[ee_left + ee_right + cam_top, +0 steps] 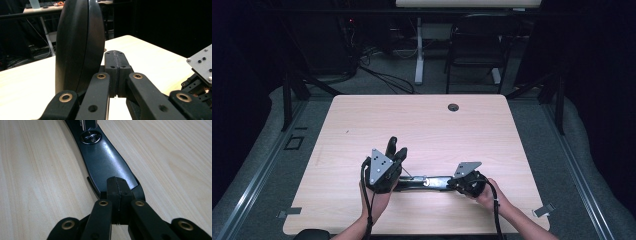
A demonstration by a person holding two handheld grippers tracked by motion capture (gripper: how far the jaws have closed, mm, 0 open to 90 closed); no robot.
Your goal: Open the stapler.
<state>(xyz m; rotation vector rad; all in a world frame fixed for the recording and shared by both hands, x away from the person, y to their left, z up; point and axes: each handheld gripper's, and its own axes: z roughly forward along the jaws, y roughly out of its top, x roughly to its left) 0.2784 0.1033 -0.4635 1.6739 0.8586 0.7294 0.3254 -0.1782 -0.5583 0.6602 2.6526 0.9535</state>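
Lying flat on table (pixel 362 120), black case (pixel 105 162), lid shut

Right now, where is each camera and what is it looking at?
High view: above the person's side, looking down on the table; forearms, left gripper, right gripper.
Left gripper view: on the left gripper, looking across the table; jaws shut.
Right gripper view: on the right gripper, looking along the black tool; jaws shut.
Shared: the table.

Bright overhead light on the table (pixel 362 125); dark surroundings, close views soft.
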